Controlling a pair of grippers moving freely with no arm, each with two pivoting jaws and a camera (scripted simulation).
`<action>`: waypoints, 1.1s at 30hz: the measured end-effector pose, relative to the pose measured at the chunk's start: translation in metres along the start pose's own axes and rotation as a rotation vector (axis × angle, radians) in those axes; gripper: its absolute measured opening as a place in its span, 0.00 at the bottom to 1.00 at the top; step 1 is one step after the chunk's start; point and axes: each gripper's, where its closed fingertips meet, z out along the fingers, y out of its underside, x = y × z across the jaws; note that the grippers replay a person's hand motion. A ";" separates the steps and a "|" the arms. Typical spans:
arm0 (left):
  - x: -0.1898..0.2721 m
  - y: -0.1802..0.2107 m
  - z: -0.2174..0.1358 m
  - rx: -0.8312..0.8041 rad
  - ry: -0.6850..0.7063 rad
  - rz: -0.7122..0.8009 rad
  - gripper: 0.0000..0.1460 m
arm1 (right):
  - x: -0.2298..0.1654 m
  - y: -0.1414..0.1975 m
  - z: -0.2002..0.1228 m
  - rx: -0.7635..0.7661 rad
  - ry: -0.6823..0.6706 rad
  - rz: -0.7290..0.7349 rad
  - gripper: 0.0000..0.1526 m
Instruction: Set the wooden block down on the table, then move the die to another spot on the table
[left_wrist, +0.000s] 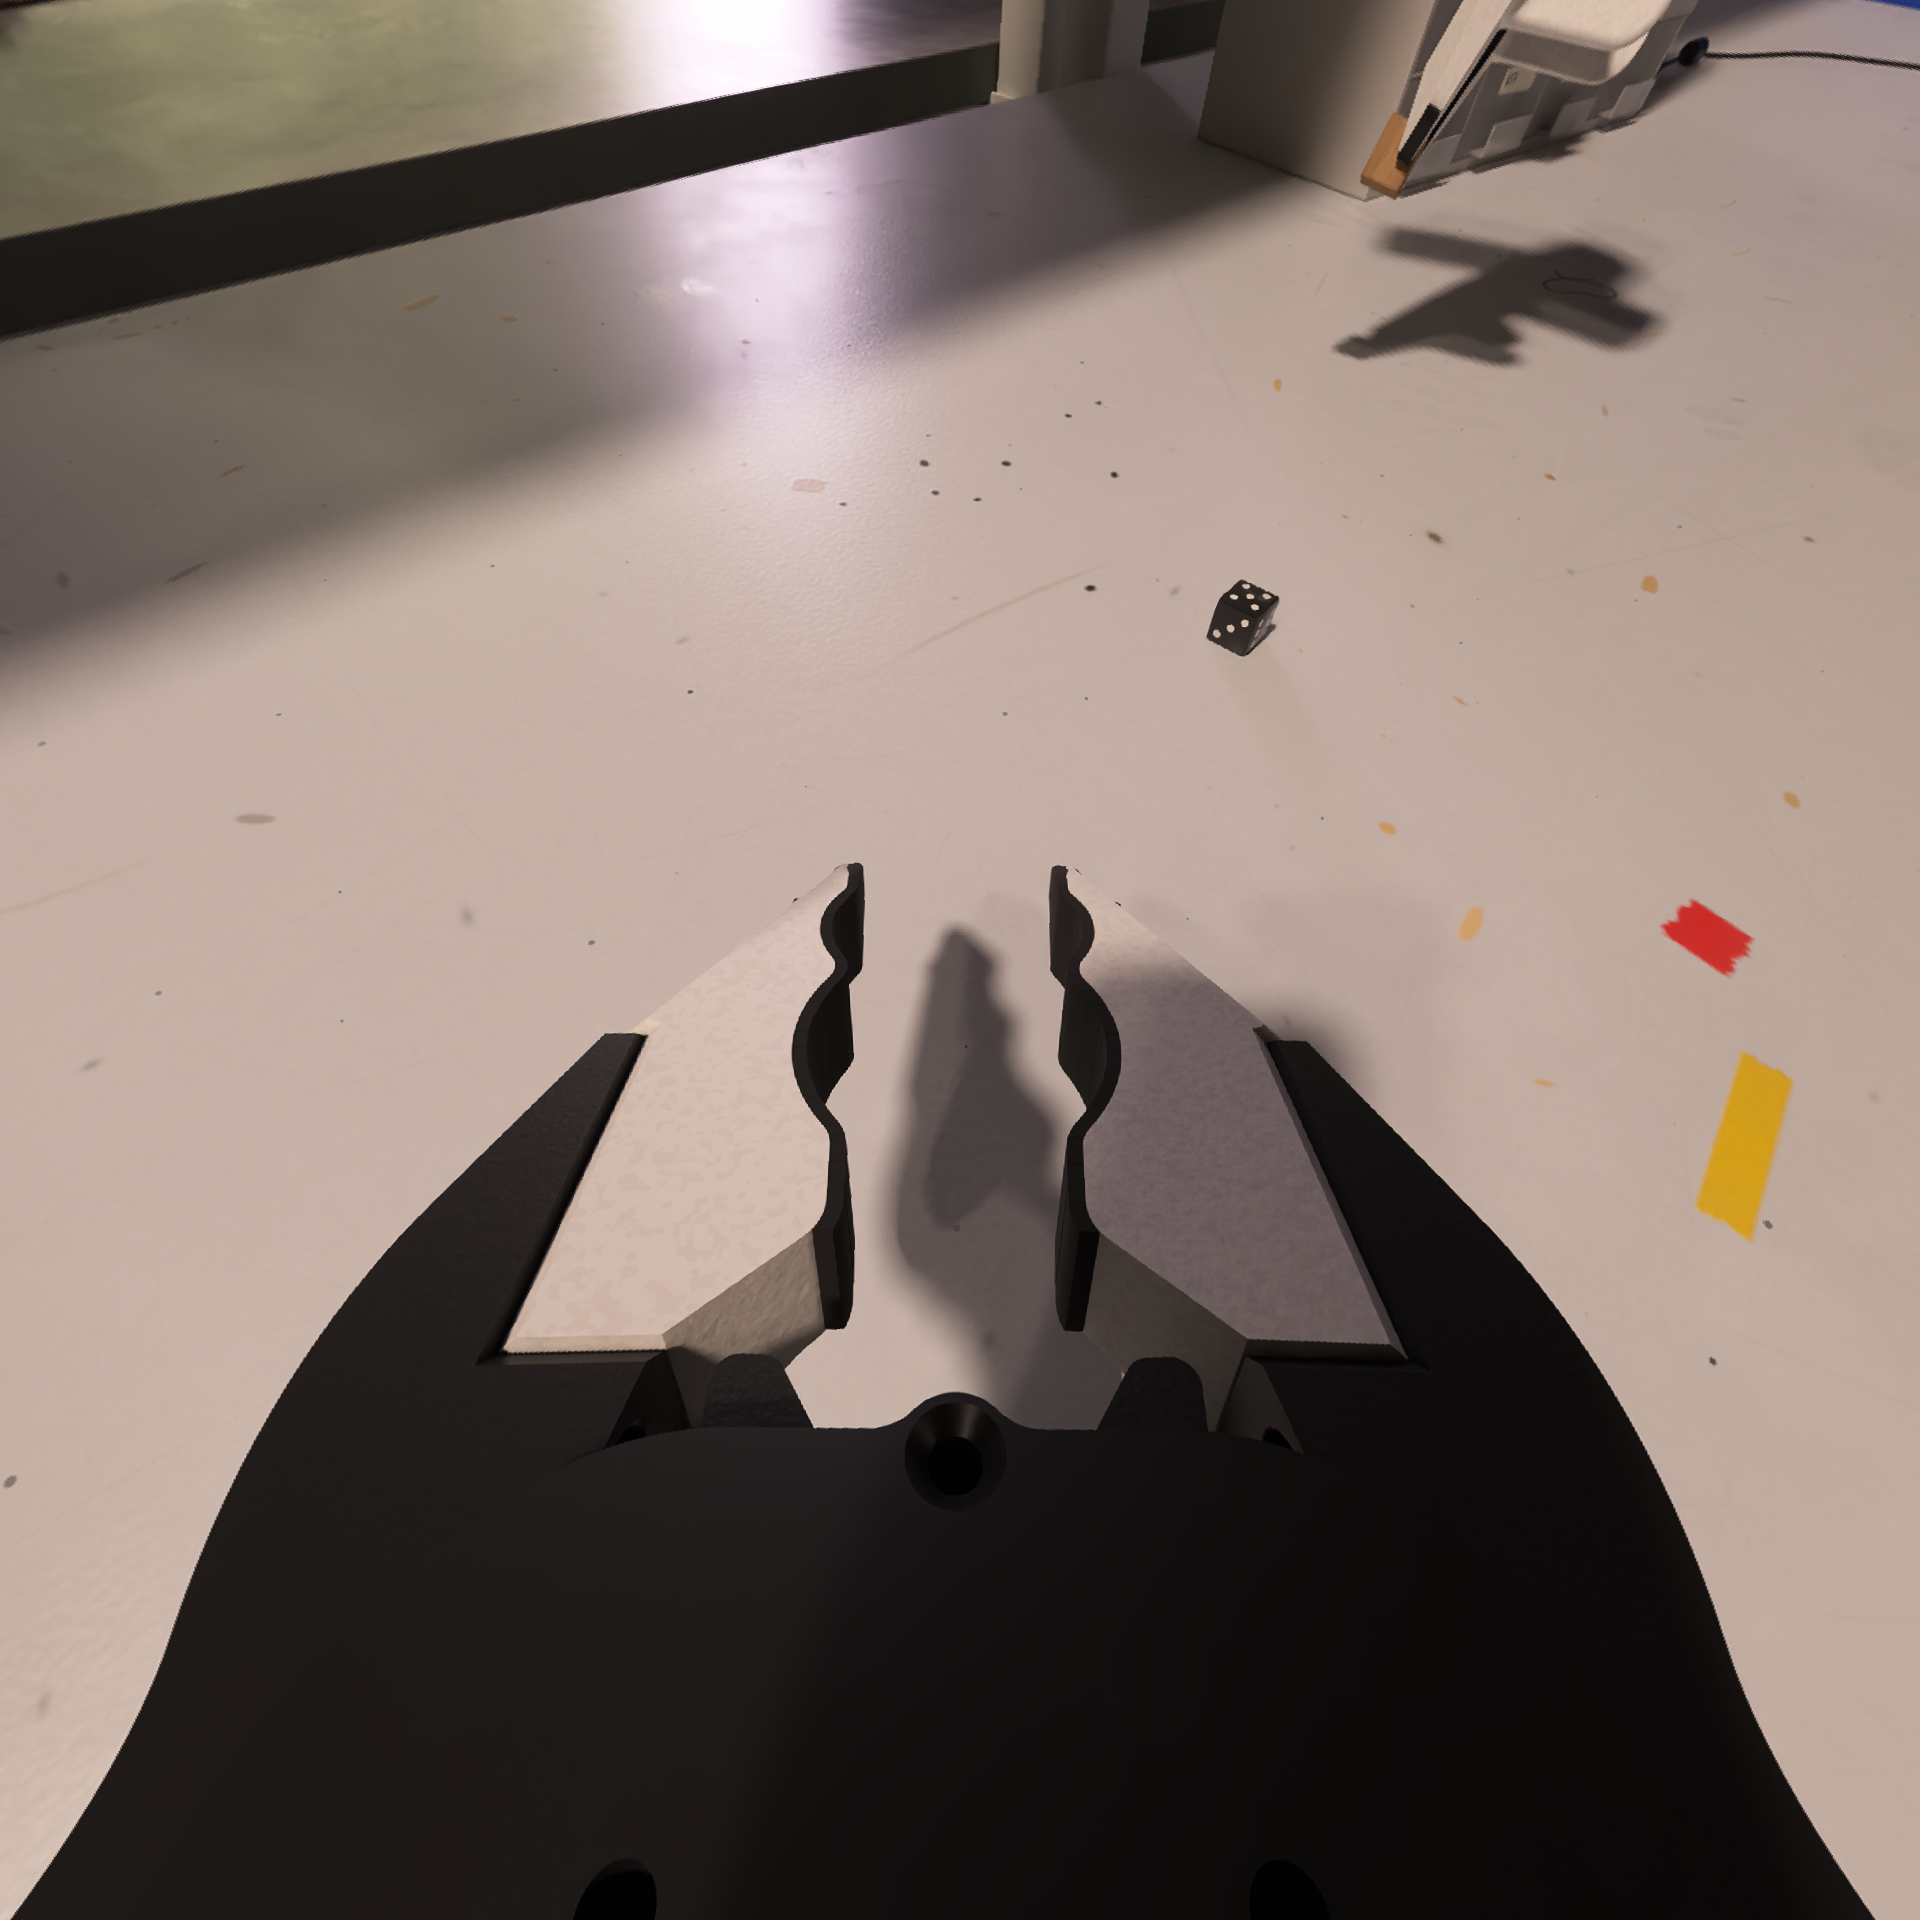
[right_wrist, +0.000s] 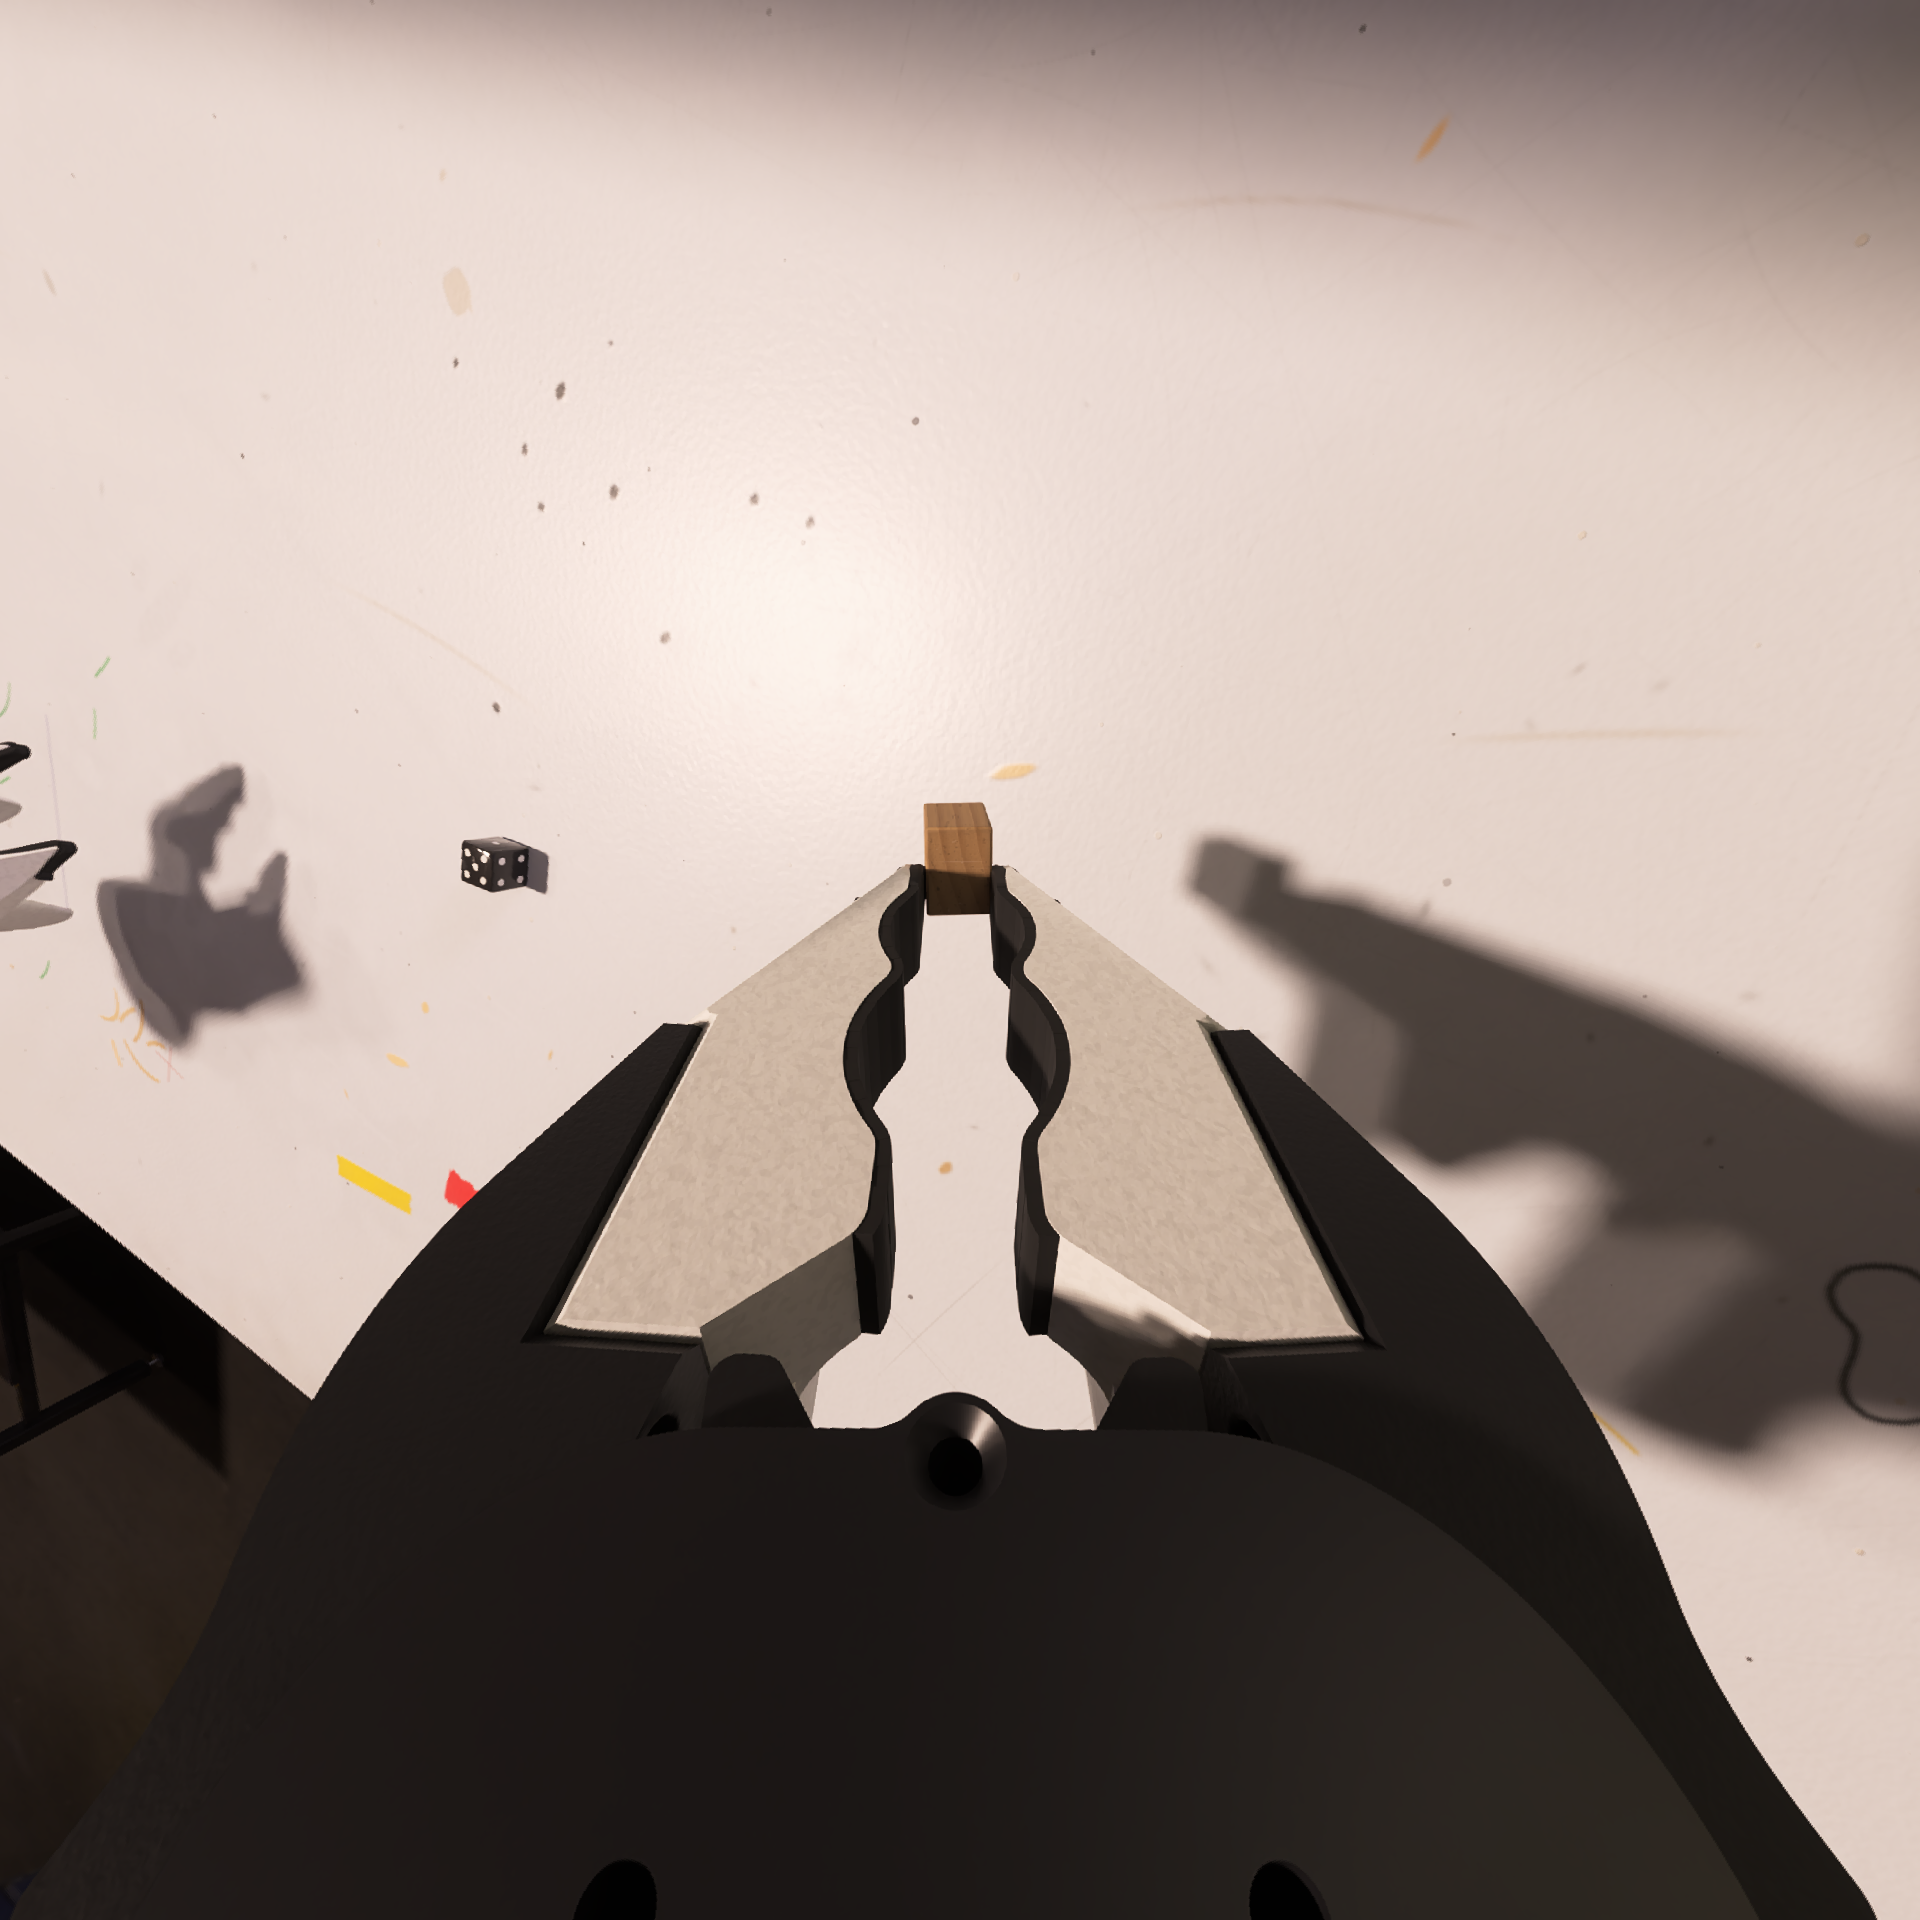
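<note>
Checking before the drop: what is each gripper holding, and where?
Right gripper pinches the wooden block by its two opposite sides at its fingertips. Left gripper is open, holding nothing.

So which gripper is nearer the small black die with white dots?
Probably left: open, empty, die slightly ahead-right. Right holds the wooden block, die off left.

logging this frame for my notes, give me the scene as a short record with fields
left gripper: open, empty, above the table
right gripper: shut on the wooden block, held above the table
wooden block: small tan cube pinched at the fingertips, not yet set down
die: black with white pips, resting on the table, apart from both grippers
table: white, speckled with paint marks
tape marks: red strip and yellow strip flat on the table
task stage: block not placed, die untouched
</note>
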 end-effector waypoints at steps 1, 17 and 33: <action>0.000 0.000 0.000 0.000 0.000 -0.001 0.24 | 0.000 0.000 0.001 -0.003 0.000 0.002 0.08; 0.000 0.001 0.001 -0.007 -0.003 0.006 0.24 | 0.006 0.003 0.004 -0.005 -0.006 0.023 0.08; -0.002 0.001 0.000 -0.008 -0.014 0.004 0.24 | 0.005 0.007 0.035 -0.057 0.020 0.026 0.08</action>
